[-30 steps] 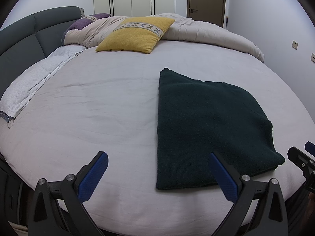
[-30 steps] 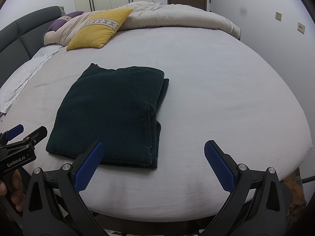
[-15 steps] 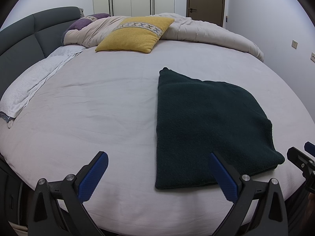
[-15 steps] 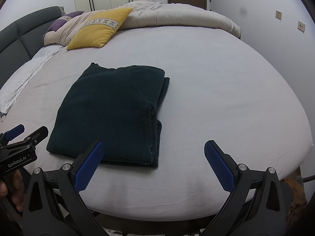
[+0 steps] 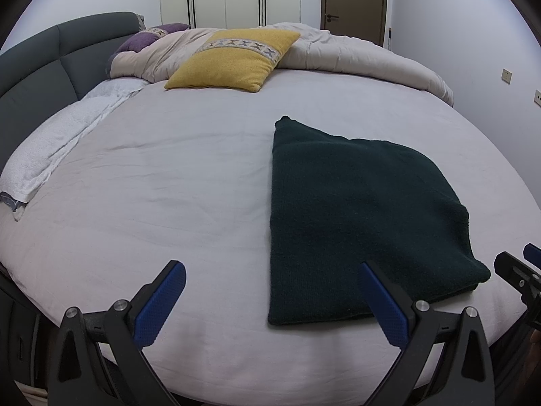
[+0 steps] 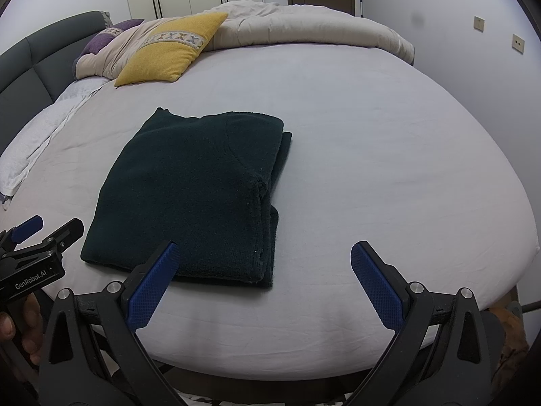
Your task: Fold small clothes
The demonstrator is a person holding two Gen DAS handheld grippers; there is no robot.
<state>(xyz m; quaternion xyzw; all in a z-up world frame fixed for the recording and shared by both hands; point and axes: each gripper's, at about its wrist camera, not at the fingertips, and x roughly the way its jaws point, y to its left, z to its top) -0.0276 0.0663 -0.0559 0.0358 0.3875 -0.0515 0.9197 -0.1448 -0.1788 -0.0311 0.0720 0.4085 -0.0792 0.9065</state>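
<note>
A dark green knit sweater point(image 5: 355, 209) lies folded into a flat rectangle on the pale sheet of a round bed point(image 5: 169, 186); it also shows in the right wrist view point(image 6: 192, 193), with stacked folded edges on its right side. My left gripper point(image 5: 270, 277) is open and empty, held above the bed's near edge, its right finger over the sweater's near edge. My right gripper point(image 6: 263, 257) is open and empty, just short of the sweater's near right corner. Neither touches the sweater.
A yellow cushion point(image 5: 233, 61) and a bunched beige duvet point(image 5: 355, 57) lie at the far side. A white towel point(image 5: 54, 138) runs along the left by the grey headboard point(image 5: 37, 61). The bed's edge point(image 6: 338, 368) is just below both grippers.
</note>
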